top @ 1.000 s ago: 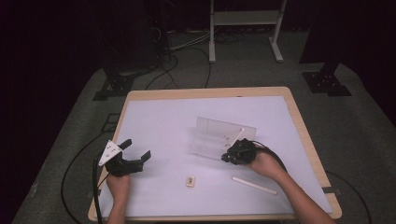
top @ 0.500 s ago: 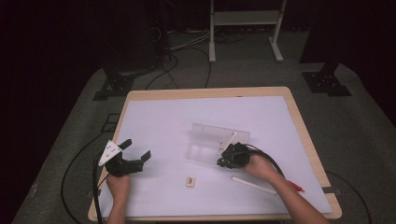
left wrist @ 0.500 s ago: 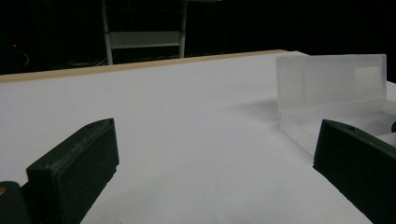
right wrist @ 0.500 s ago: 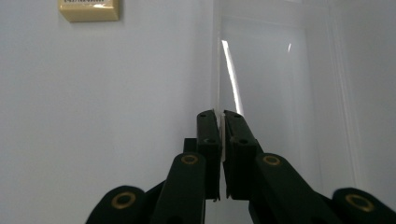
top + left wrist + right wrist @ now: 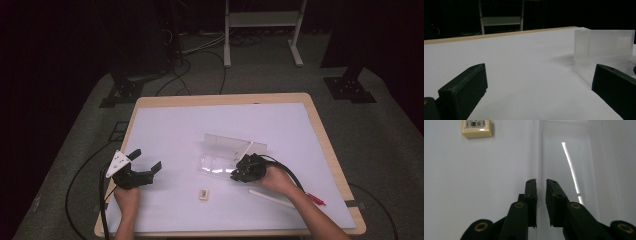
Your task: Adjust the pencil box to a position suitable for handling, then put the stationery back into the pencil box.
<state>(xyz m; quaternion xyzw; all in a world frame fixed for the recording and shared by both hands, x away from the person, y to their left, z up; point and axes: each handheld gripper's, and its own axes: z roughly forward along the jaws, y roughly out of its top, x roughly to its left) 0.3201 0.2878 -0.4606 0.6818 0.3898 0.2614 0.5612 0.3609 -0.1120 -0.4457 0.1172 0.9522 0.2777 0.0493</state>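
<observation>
High view: clear plastic case (image 5: 231,154) lies open near mid-table, lid upright. Right gripper (image 5: 239,174) sits at the tray's near edge; its jaws have just been opening and now stand a narrow gap apart astride the tray wall, pads not pressing it. Left gripper (image 5: 149,166) rests at the table's left, jaws wide apart, nothing between. Small tan eraser (image 5: 203,194) lies apart from the case.
</observation>
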